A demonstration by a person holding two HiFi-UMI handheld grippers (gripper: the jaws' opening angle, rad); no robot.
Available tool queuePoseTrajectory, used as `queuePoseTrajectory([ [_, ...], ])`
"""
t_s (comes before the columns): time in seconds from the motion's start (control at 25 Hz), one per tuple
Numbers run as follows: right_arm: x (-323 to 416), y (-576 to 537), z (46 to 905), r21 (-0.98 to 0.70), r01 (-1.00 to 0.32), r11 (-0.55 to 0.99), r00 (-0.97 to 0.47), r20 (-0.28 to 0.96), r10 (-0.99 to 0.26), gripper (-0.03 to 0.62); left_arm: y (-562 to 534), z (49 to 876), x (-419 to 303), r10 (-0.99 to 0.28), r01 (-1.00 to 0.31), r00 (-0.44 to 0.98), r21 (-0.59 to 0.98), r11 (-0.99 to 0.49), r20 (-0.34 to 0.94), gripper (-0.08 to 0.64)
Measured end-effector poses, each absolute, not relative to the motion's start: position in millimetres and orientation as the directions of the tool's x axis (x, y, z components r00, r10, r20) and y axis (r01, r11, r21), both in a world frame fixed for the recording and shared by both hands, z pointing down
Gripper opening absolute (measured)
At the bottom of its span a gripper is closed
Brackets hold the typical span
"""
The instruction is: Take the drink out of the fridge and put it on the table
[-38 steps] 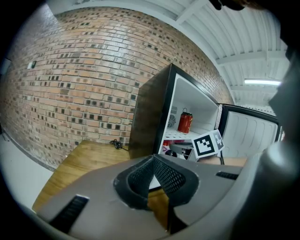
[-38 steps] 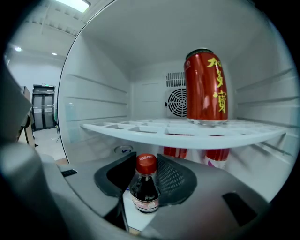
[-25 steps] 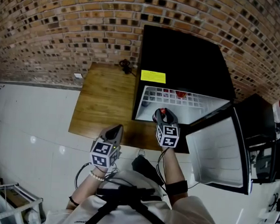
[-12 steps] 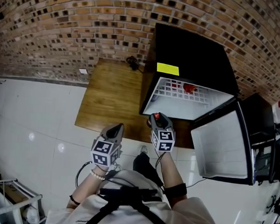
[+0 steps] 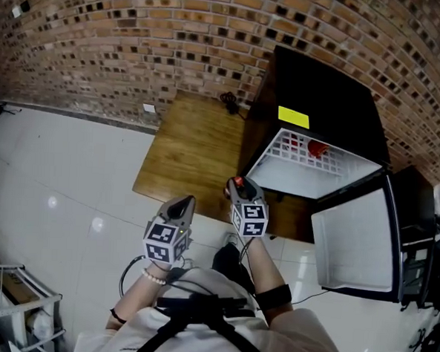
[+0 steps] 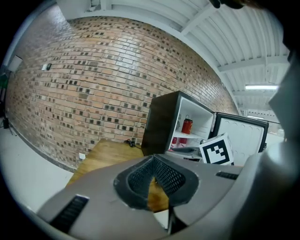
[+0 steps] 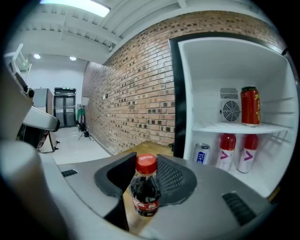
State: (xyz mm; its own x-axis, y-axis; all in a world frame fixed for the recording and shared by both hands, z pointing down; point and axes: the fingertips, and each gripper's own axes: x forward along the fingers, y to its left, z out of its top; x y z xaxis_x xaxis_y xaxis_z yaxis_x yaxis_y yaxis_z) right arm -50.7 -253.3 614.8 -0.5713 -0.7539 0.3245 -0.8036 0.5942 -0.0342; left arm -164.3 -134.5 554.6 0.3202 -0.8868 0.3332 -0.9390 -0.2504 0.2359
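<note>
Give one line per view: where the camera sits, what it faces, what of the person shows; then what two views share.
Head view: on the head, steeply down at wooden table and open fridge; forearms, left gripper, right gripper show.
Left gripper view: on the left gripper, facing brick wall and fridge; its shut, empty fingers show.
Right gripper view: on the right gripper, facing fridge shelves; its fingers grip a cola bottle.
Shared: both gripper views show the red can inside the fridge.

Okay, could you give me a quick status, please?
Right claw shut on bottle, out of fridge. Left claw shut, empty. Cable at table's far edge.
</note>
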Motion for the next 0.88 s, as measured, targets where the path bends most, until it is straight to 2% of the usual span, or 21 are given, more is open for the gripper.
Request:
queuePoseTrajectory([
  [0.44, -123.9, -280.4, 629.2, -0.058, -0.749, 0.660, -0.639, 0.323, -0.698, 0.163, -125.6, 548.5, -221.8, -0.926, -0.967, 0.194, 0.224, -0.124, 0.325, 0.000],
  [0.88, -149.9, -307.4, 669.4, -0.068, -0.745, 0.663, -0.637, 0.366, -0.679, 0.163, -130.7, 551.9, -239.8, -0.929, -0.974, 0.135, 0.220, -0.060, 0.344, 0.000],
])
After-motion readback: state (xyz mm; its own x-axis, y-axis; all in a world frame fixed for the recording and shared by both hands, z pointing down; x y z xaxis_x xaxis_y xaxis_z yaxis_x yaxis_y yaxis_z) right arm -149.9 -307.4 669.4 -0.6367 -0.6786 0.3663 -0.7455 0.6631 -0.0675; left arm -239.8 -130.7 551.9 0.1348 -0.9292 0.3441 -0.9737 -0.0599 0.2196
